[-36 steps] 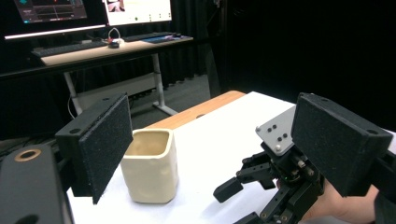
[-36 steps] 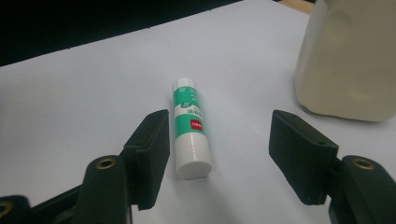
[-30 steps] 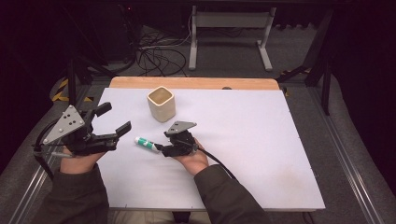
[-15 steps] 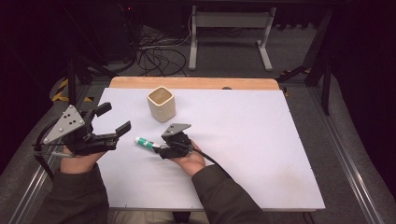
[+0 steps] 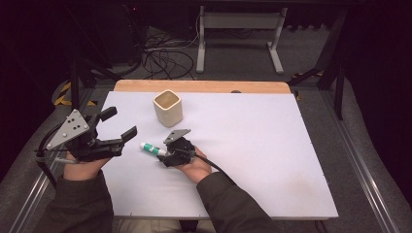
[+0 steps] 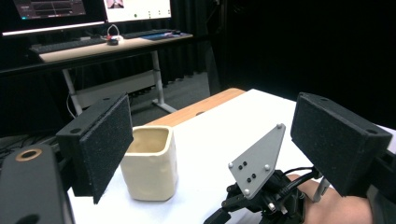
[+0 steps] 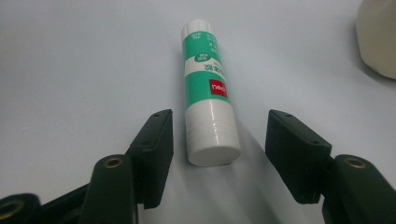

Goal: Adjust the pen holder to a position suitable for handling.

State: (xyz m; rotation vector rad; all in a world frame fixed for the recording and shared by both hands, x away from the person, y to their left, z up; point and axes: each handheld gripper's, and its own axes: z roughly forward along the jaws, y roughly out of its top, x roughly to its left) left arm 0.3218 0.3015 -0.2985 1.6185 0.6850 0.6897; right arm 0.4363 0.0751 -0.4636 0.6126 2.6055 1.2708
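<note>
High view: the right gripper (image 5: 167, 158) has slid left along the white table (image 5: 272, 145) up to the glue stick (image 5: 151, 148); the left gripper (image 5: 114, 133) waits wide open. Left gripper view: empty jaws frame the cream cup (image 6: 150, 163). Right gripper view: parted jaws now flank the stick's near end, not yet clamping.

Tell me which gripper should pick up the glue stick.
Right. The right gripper sits low with open jaws either side of the glue stick; the left gripper is held off to the side, away from it.
</note>
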